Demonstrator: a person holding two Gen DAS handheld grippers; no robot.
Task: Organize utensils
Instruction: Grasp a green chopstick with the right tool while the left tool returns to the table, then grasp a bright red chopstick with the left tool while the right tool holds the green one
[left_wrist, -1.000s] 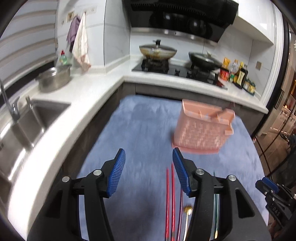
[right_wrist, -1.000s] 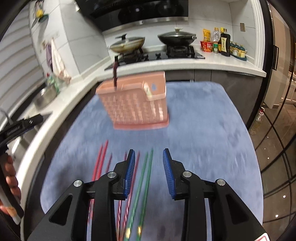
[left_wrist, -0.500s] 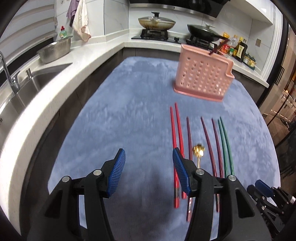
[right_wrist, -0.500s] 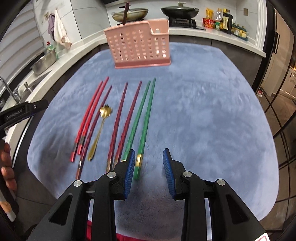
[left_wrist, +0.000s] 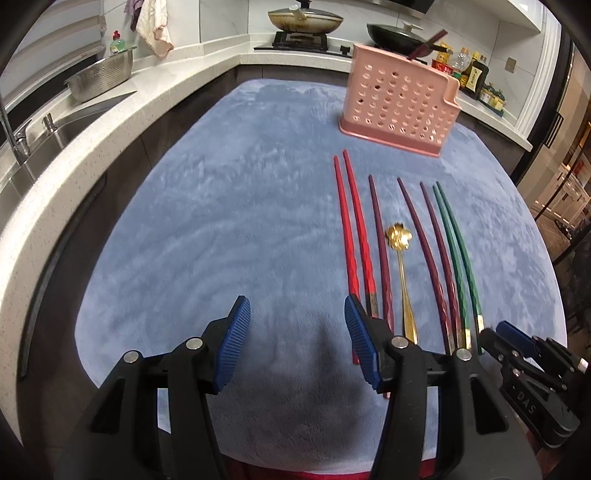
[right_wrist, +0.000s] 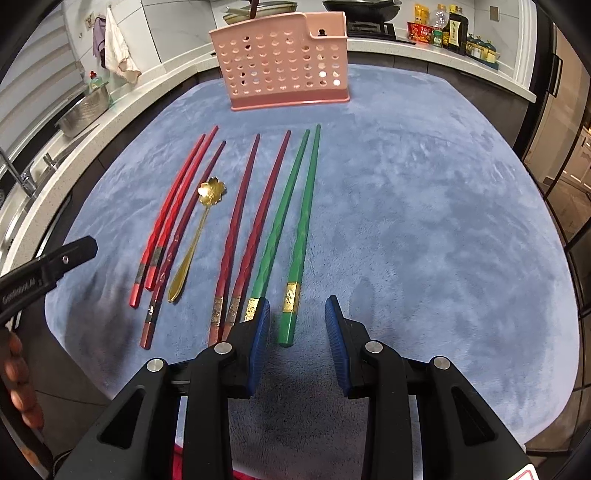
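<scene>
Several chopsticks lie side by side on the blue cloth: a red pair (left_wrist: 351, 229) (right_wrist: 173, 206), a lone dark maroon one (right_wrist: 184, 236), a maroon pair (right_wrist: 251, 221) and a green pair (right_wrist: 295, 221). A gold flower-bowl spoon (right_wrist: 199, 229) lies among them. Behind them stands a pink perforated holder (right_wrist: 284, 62) with one dark chopstick (left_wrist: 428, 44) sticking out. My left gripper (left_wrist: 295, 314) hovers open over bare cloth, left of the red pair. My right gripper (right_wrist: 297, 308) is open. The near end of the right green chopstick shows between its fingers, clear of both pads.
The blue cloth (left_wrist: 221, 221) covers a rounded table. A white counter runs along the left with a sink (left_wrist: 37, 147) and a metal colander (left_wrist: 99, 77). A stove with pans and several bottles (right_wrist: 450, 33) line the back. A hand (right_wrist: 22, 387) holds the left gripper.
Both grippers have sunk and tipped downward toward the near end of the cloth. The whole row of chopsticks has come into view. Neither jaw opening has changed.
</scene>
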